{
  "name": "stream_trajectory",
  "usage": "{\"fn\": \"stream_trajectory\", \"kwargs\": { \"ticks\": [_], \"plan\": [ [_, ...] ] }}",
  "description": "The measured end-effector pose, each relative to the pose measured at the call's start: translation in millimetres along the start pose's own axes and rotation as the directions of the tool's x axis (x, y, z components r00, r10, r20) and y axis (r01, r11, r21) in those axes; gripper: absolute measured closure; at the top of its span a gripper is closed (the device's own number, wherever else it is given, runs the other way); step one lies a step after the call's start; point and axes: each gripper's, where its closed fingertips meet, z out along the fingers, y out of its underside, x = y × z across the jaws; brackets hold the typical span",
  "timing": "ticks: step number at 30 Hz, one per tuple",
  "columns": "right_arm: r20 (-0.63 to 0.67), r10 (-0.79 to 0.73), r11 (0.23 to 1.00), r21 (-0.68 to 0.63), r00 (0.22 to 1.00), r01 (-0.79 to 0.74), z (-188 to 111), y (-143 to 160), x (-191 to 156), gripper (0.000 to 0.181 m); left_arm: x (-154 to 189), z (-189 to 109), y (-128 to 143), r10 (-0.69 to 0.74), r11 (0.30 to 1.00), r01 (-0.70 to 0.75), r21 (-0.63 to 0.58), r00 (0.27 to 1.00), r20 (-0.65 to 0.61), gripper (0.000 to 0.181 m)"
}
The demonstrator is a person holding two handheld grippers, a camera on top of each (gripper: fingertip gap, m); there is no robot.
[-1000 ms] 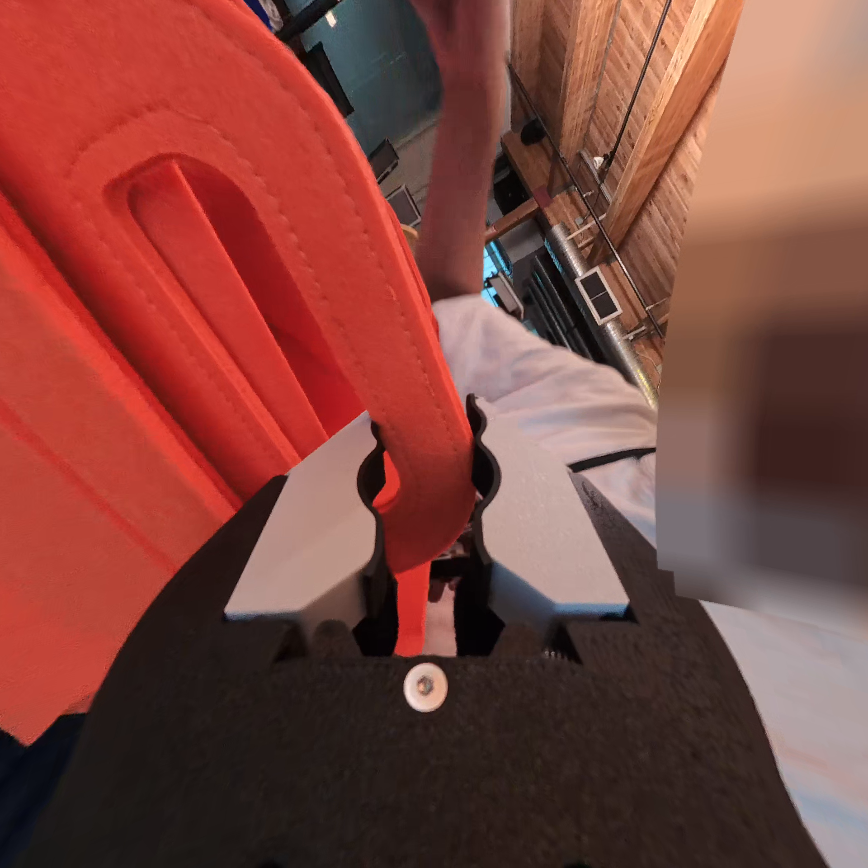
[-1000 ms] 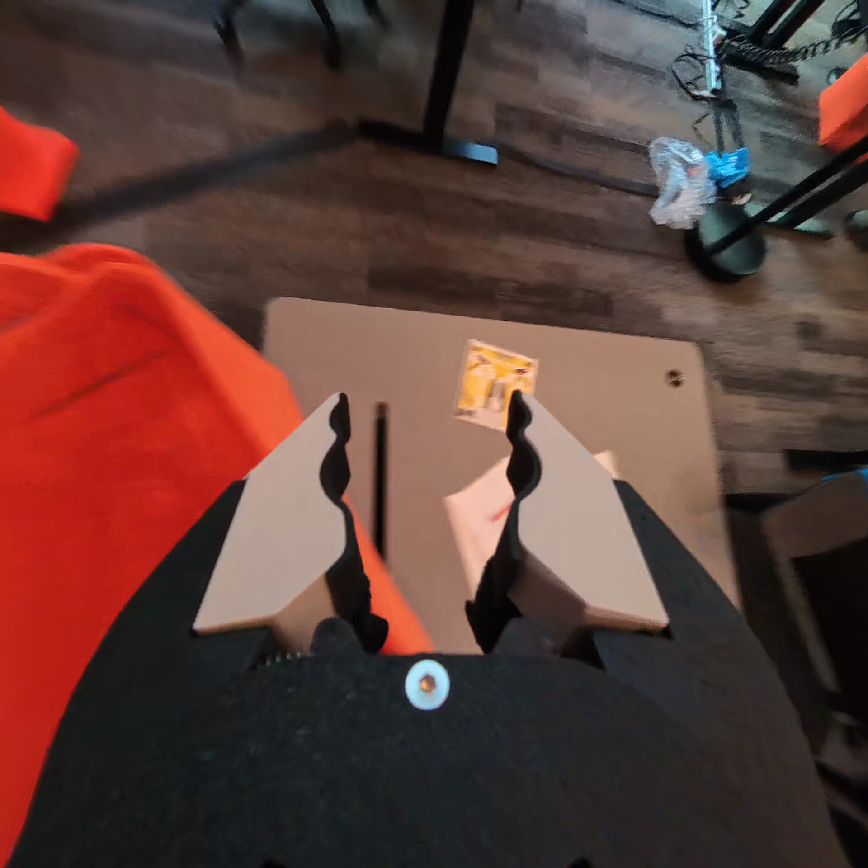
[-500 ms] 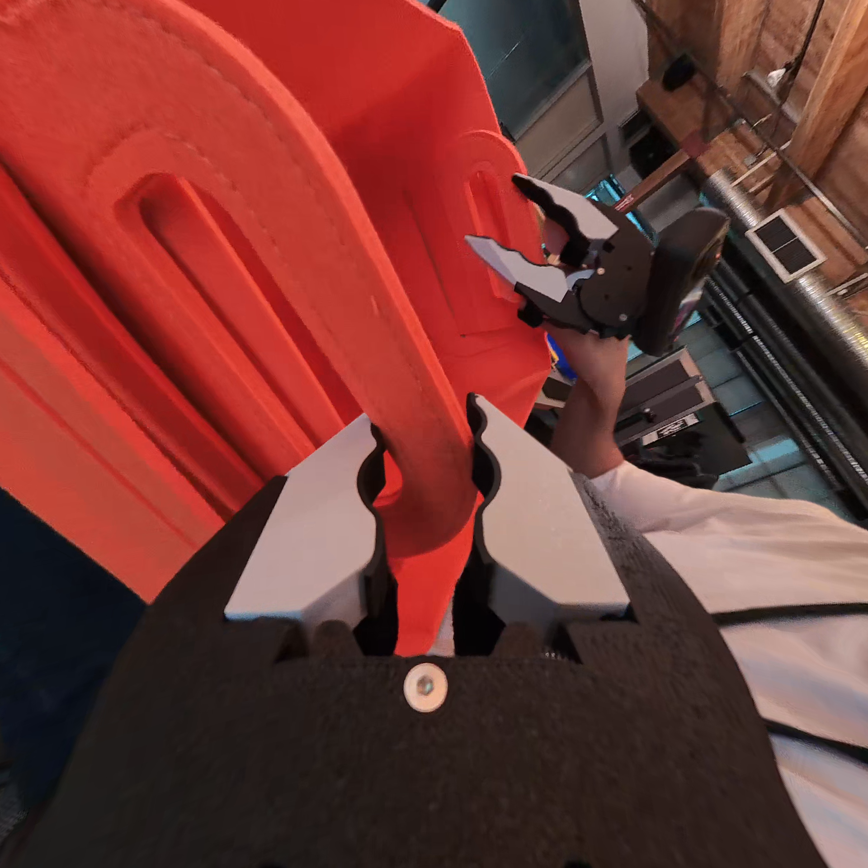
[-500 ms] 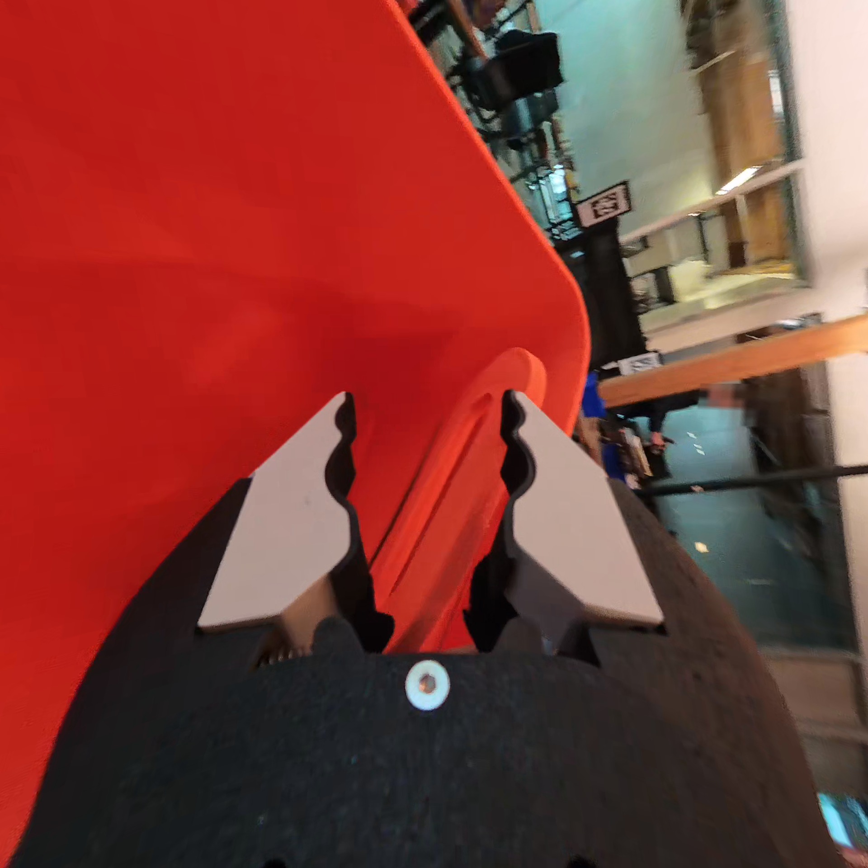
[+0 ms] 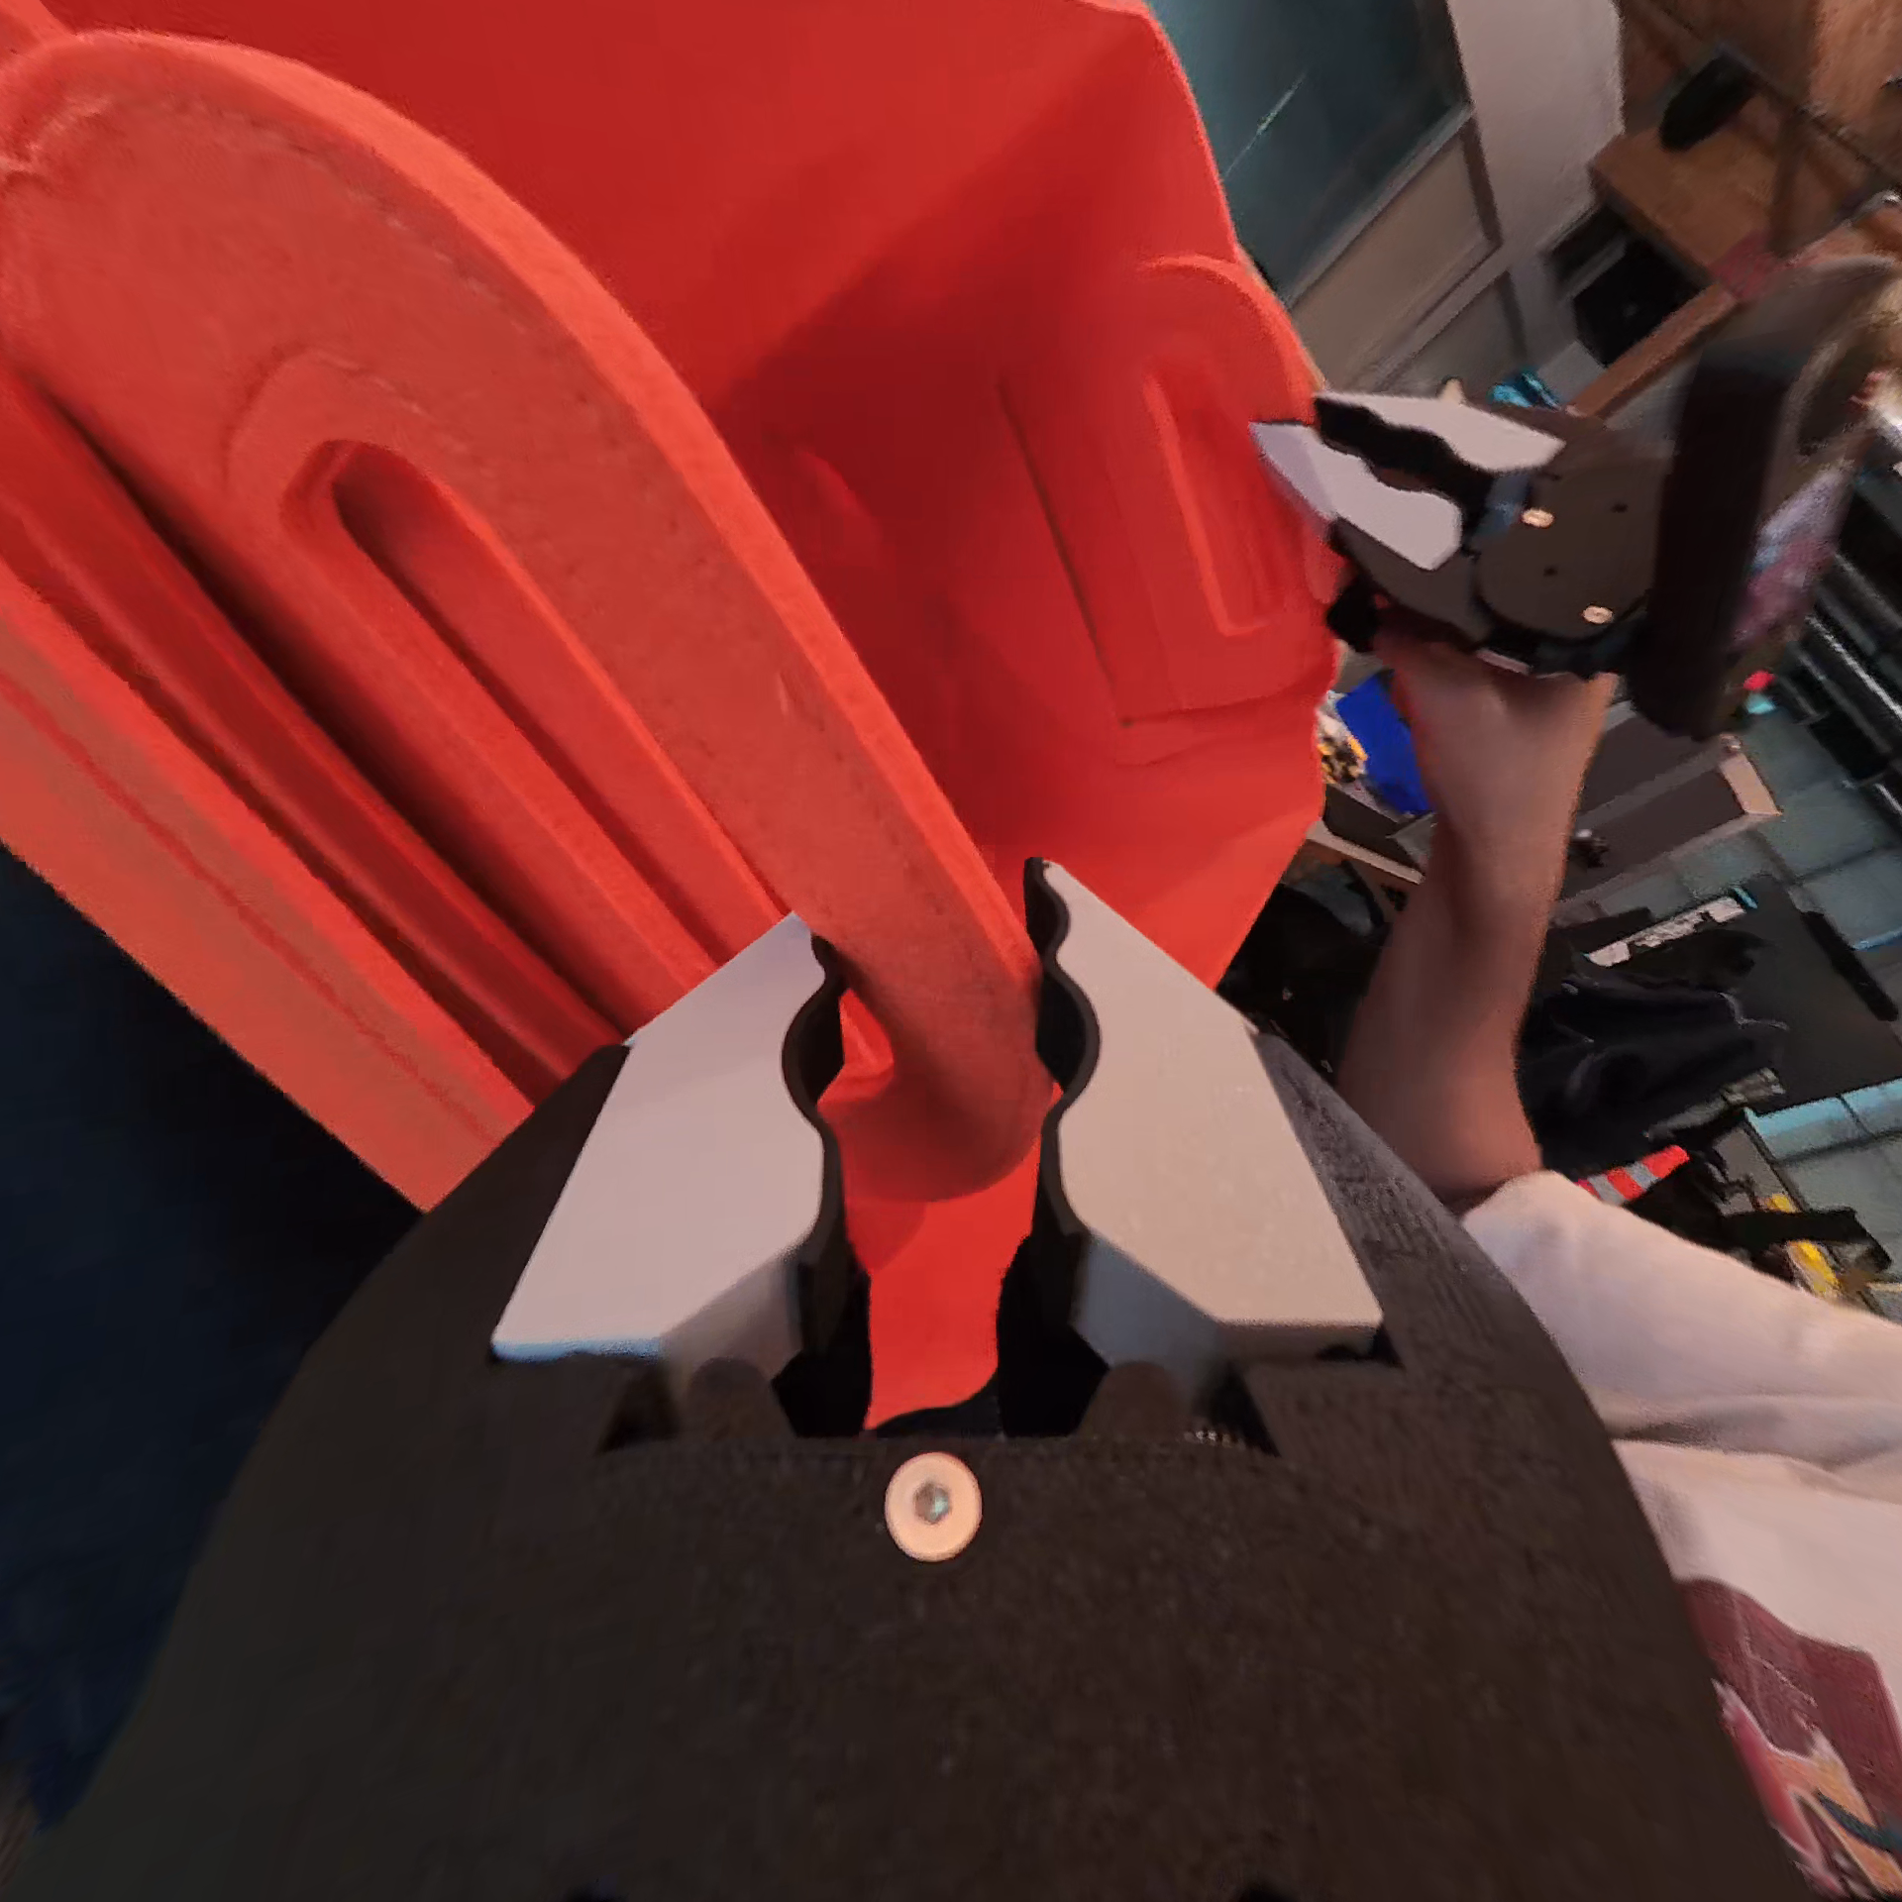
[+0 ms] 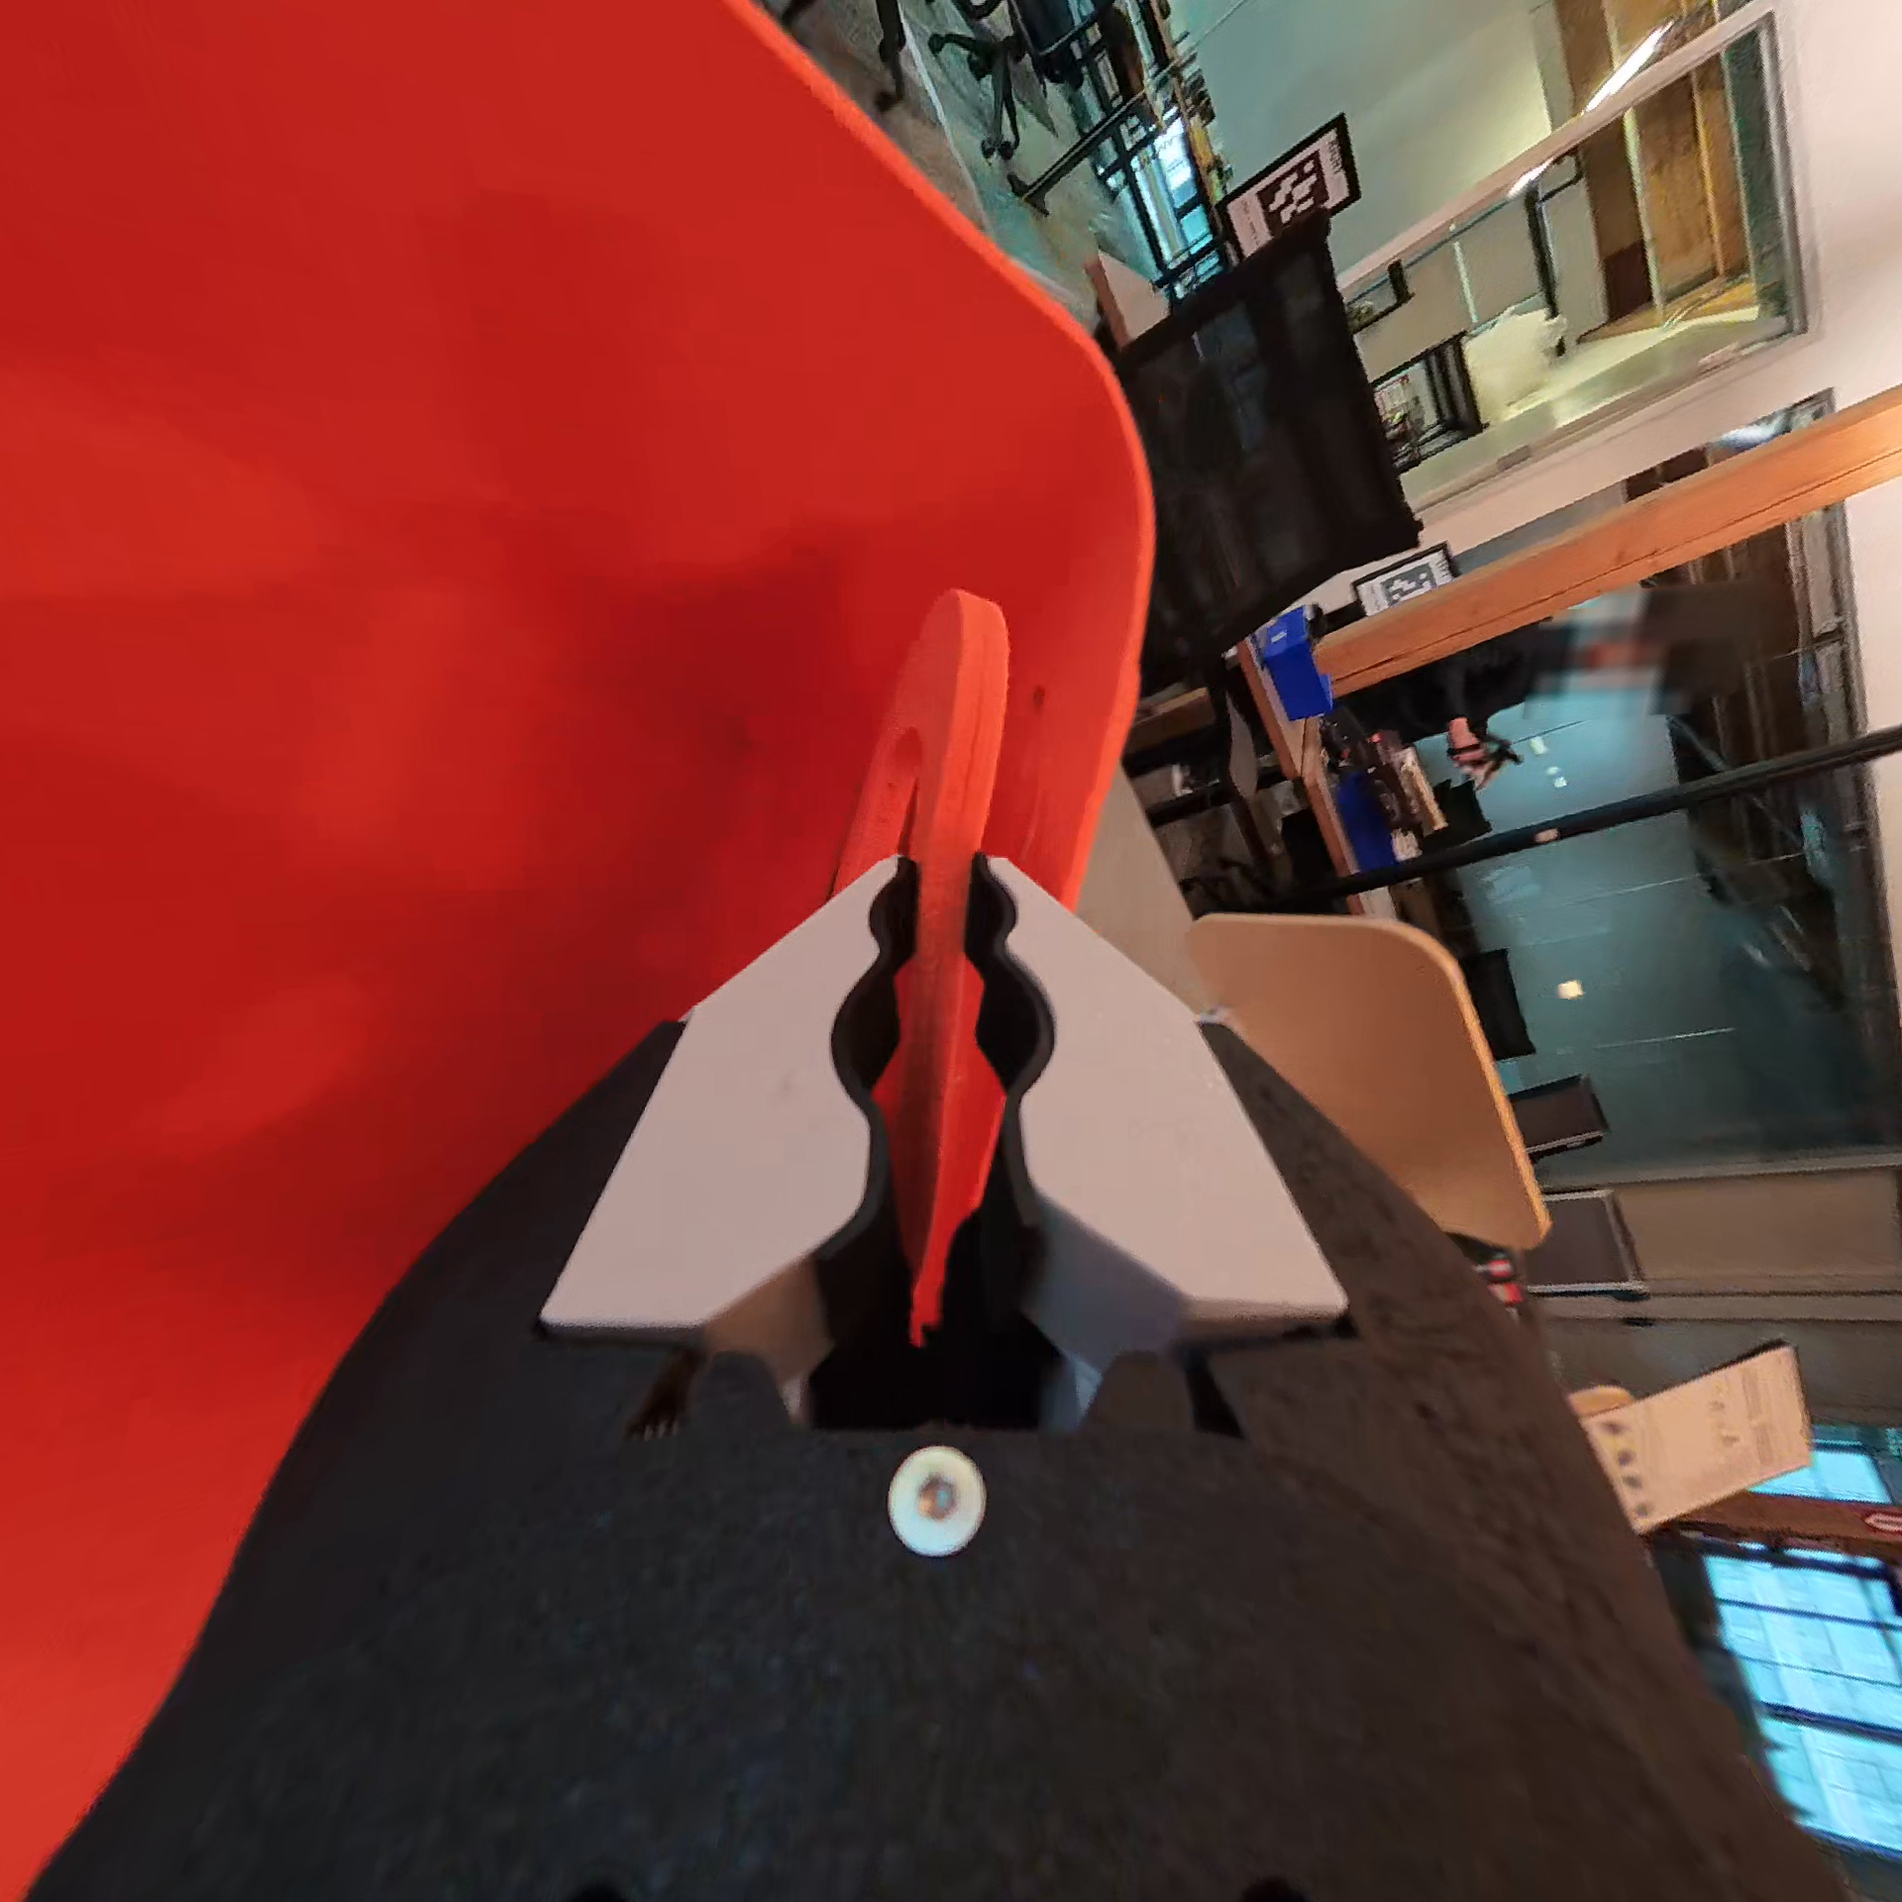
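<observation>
One looped handle (image 5: 720,720) of the orange felt bag (image 5: 875,257) is being clamped by the left gripper (image 5: 931,926); at two o'clock, the other handle (image 6: 952,741) is being pinched between the right gripper (image 6: 942,875) fingers.

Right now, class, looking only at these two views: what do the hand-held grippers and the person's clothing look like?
Each hand-held gripper, left and right, has a rough black body, one silver screw, and grey wedge fingers with wavy black inner pads. The person wears a white sleeve.

Left gripper (image 5: 931,988) clamps orange felt handle (image 5: 638,576) — taut.
</observation>
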Motion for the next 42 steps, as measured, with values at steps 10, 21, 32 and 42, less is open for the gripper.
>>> {"fn": "stream_trajectory", "kwargs": {
  "ticks": [10, 21, 32, 42],
  "plan": [
    [-0.042, 0.142, 0.989, 0.042, 0.989, -0.141, -179.9, 35.8, -10.8, 0.173, 18.8, -85.2, 47.1, 0.09, 0.996, -0.091, 0.008, 0.994, 0.062, 0.149],
    [0.065, 0.29, 0.945, -0.178, 0.955, -0.275, -182.0, 139.2, -48.4, 0.174, 57.8, -38.9, 74.3, 0.209, 0.941, -0.21, -0.266, 0.977, -0.035, 0.149],
    [0.16, 0.298, 0.881, -0.425, 0.941, -0.207, -72.3, 224.9, -128.2, 0.174, 6.6, 83.8, 102.2, -0.1, 0.838, 0.029, -0.545, 0.99, -0.101, 0.148],
    [0.276, 0.443, 0.809, -0.534, 0.853, -0.247, 48.5, 300.6, -239.0, 0.173, -183.9, 153.5, 197.0, -0.007, 0.66, 0.077, -0.748, 0.995, 0.096, 0.152]
  ]
}}
